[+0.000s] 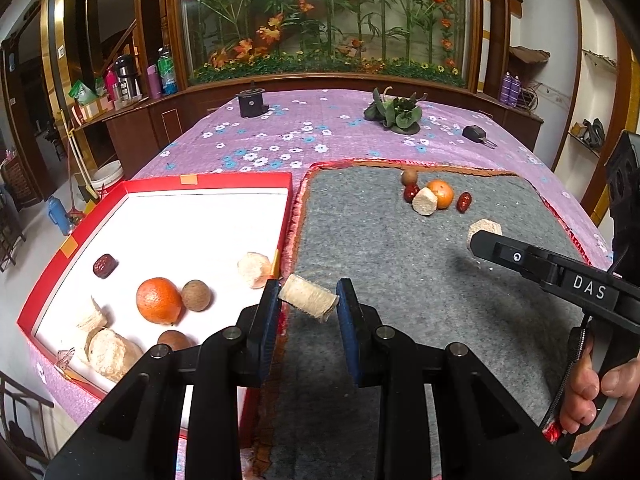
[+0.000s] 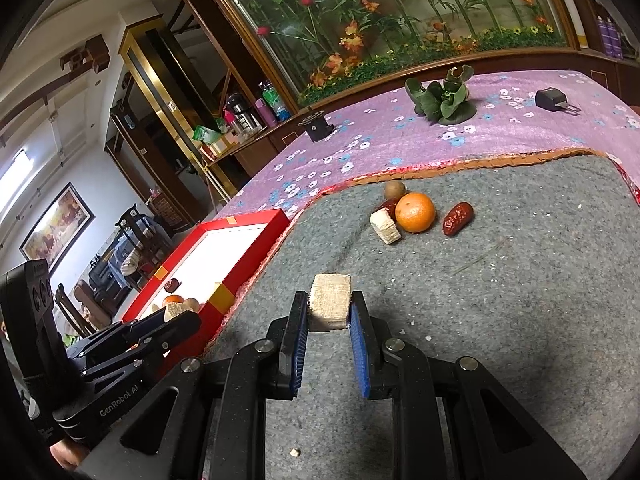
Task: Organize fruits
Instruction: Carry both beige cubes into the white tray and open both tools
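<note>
- Left tool (image 1: 308,300) clenched on a pale fibrous chunk (image 1: 307,298), held lower centre of its view, right over the red tray (image 1: 208,184) rim.
- Right tool (image 2: 329,312) clenched on a second pale block (image 2: 330,302), centre frame, above the grey mat (image 2: 500,300).
- Step looks like: carry left chunk past the rim, release over bare white floor upper left of the tray orange (image 1: 159,300).
- Clearance: tray's near half crowded; far half free.
- Remaining pile (image 2: 414,212) sits upper centre; mat between is open.
</note>
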